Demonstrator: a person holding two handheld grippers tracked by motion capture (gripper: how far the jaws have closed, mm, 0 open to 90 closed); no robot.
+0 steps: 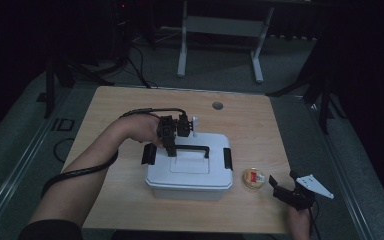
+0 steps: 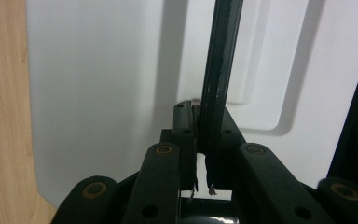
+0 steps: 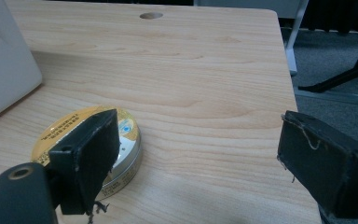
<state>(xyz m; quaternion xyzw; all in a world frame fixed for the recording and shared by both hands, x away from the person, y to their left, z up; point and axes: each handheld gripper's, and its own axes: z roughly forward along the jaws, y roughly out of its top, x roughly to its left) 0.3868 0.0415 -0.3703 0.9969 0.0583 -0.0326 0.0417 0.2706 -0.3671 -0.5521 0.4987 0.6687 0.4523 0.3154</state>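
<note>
Clamping the black carry handle of the white lidded storage box at mid-table: left gripper, jaws together on it. Hovering at the table's near right corner, just beside a gold round tin: right gripper, jaws wide apart.

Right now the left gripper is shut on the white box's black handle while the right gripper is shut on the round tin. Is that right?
Not quite. The left gripper does clamp the handle, but the right gripper is open, the tin lying beside one finger, as the right gripper view shows.
</note>
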